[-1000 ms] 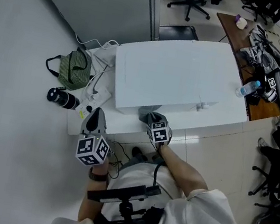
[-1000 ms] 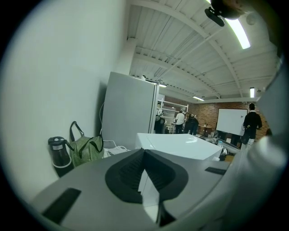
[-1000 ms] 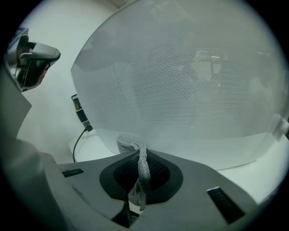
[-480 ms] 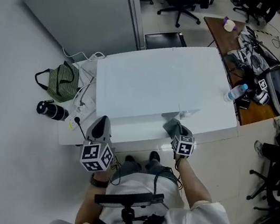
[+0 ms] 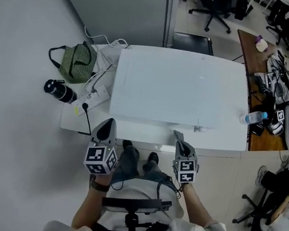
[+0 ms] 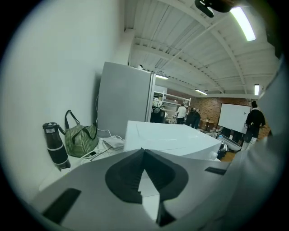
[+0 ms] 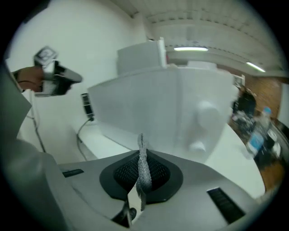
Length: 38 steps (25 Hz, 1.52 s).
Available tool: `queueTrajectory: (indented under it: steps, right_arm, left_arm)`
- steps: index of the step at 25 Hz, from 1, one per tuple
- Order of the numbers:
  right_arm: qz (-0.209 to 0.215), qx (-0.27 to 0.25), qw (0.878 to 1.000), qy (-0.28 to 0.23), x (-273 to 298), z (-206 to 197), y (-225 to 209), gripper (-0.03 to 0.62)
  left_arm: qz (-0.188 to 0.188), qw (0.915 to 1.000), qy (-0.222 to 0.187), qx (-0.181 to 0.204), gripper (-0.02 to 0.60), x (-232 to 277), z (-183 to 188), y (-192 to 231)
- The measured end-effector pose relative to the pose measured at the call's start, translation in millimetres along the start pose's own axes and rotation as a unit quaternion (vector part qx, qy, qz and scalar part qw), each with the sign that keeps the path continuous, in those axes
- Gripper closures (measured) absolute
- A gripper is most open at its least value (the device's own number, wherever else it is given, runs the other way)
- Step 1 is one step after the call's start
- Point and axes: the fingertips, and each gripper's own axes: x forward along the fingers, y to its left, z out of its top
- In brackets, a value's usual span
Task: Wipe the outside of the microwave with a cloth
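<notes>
The white microwave [image 5: 180,88] stands on a white table [image 5: 77,121] against the wall. My right gripper [image 5: 180,142] hovers just off the right part of its front face, shut on a grey cloth [image 5: 178,136]. In the right gripper view the cloth [image 7: 143,163] stands pinched between the jaws, with the microwave's front [image 7: 153,106] and its knobs [image 7: 205,110] close ahead. My left gripper [image 5: 107,123] is over the table's front edge, left of the microwave, shut on nothing. In the left gripper view, the microwave [image 6: 174,137] lies beyond its closed tips [image 6: 143,151].
A green striped bag [image 5: 77,64], a black bottle [image 5: 58,90] and a power strip with cables [image 5: 97,94] crowd the table's left end. A water bottle [image 5: 252,117] and a cluttered brown desk [image 5: 277,69] are at the right. A grey cabinet [image 5: 126,1] stands behind.
My right gripper slid the cloth rightward along the microwave's front, from the middle to the right part, and now sits slightly off it. The left gripper stayed near the table's front edge.
</notes>
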Motion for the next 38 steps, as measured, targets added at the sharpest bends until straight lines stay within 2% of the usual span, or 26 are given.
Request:
queueTrajectory:
  steps: [1, 2, 3, 4, 6, 8, 10, 12, 16, 19, 21, 25, 28, 29, 32, 35, 38]
  right_arm:
    - [0.044, -0.081, 0.996, -0.012, -2, 26, 37, 0.566]
    - [0.093, -0.170, 0.981, -0.028, -4, 53, 74, 0.566]
    - [0.145, -0.247, 0.957, -0.046, -6, 81, 109, 0.566]
    - [0.200, -0.299, 0.931, -0.063, -7, 108, 145, 0.566]
    - [0.304, -0.345, 0.884, -0.084, -9, 155, 211, 0.566]
    - [0.374, -0.373, 0.847, -0.062, -3, 187, 261, 0.566]
    - [0.413, -0.392, 0.822, -0.014, 20, 210, 303, 0.566]
    - [0.433, -0.408, 0.803, 0.041, 53, 226, 340, 0.566]
    - [0.410, -0.498, 0.753, 0.133, 117, 226, 367, 0.566]
    - [0.391, -0.551, 0.719, 0.164, 149, 227, 367, 0.566]
    - [0.376, -0.582, 0.700, 0.172, 170, 233, 359, 0.566]
    - [0.354, -0.621, 0.676, 0.178, 212, 253, 339, 0.566]
    - [0.319, -0.672, 0.646, 0.168, 251, 276, 317, 0.566]
    - [0.308, -0.684, 0.640, 0.166, 264, 285, 309, 0.566]
    - [0.276, -0.711, 0.625, 0.166, 299, 311, 285, 0.566]
    - [0.243, -0.738, 0.608, 0.165, 328, 335, 264, 0.566]
    - [0.225, -0.749, 0.602, 0.161, 358, 354, 253, 0.566]
  left_arm:
    - [0.009, 0.9999, -0.006, -0.007, 0.557, 2, 2, 16]
    - [0.025, 0.9995, -0.015, -0.015, 0.557, 2, 3, 33]
    - [0.046, 0.9984, -0.027, -0.016, 0.557, 1, 5, 52]
    - [0.068, 0.9968, -0.041, -0.010, 0.557, -2, 9, 74]
    - [0.096, 0.9930, -0.068, 0.008, 0.557, -11, 22, 116]
    - [0.103, 0.9903, -0.092, 0.007, 0.557, -20, 35, 150]
    - [0.107, 0.9878, -0.112, -0.009, 0.557, -30, 44, 187]
    - [0.115, 0.9852, -0.124, -0.028, 0.557, -36, 43, 225]
    - [0.118, 0.9823, -0.131, -0.062, 0.557, -36, 27, 275]
    - [0.118, 0.9815, -0.133, -0.070, 0.557, -36, 20, 302]
    - [0.117, 0.9809, -0.134, -0.080, 0.557, -33, 18, 315]
    - [0.109, 0.9790, -0.131, -0.112, 0.558, -20, 10, 332]
    - [0.111, 0.9791, -0.126, -0.115, 0.557, -3, 9, 339]
    - [0.113, 0.9789, -0.125, -0.116, 0.558, 2, 9, 340]
    - [0.114, 0.9785, -0.118, -0.126, 0.557, 14, 11, 339]
    - [0.098, 0.9799, -0.105, -0.138, 0.557, 26, 12, 329]
    - [0.087, 0.9811, -0.093, -0.146, 0.557, 44, 7, 327]
